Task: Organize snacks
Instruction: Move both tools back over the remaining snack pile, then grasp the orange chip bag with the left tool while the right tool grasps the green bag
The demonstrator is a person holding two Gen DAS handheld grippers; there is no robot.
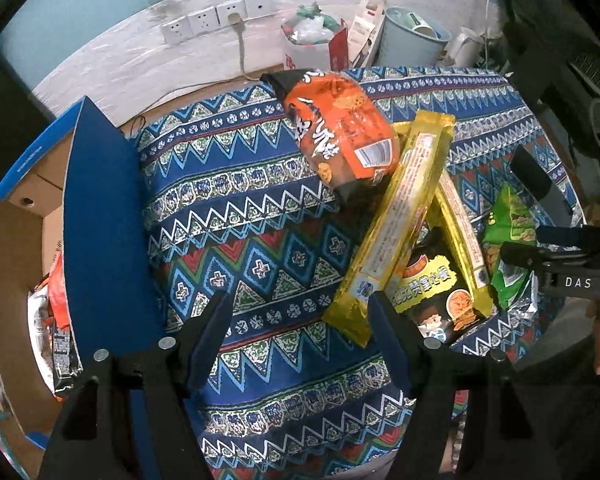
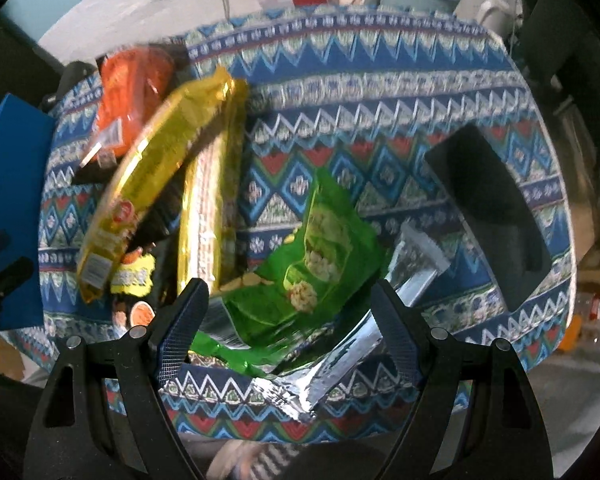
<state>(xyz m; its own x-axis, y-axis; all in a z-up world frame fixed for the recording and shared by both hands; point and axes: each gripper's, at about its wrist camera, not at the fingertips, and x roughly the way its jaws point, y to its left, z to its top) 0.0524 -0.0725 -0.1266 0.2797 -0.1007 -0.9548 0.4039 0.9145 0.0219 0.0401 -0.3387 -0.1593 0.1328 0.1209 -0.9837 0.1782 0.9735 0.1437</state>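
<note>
Right gripper [image 2: 288, 304] open over green snack bag [image 2: 320, 248] (not pinched); left gripper [image 1: 300, 316] open beside gold pack [image 1: 396, 216]

Readable lettering is scarce

"DAS" stands in white on the black right gripper [image 1: 572, 276]; print on the orange snack bag [image 1: 340, 132] and black-and-yellow packet [image 1: 432, 292] cannot be made out.

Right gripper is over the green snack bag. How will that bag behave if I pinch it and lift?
The green snack bag looks crumpled and floppy, so it will probably sag and fold. Its shiny foil may slip between the fingers. It is likely light, with crushable contents.
</note>
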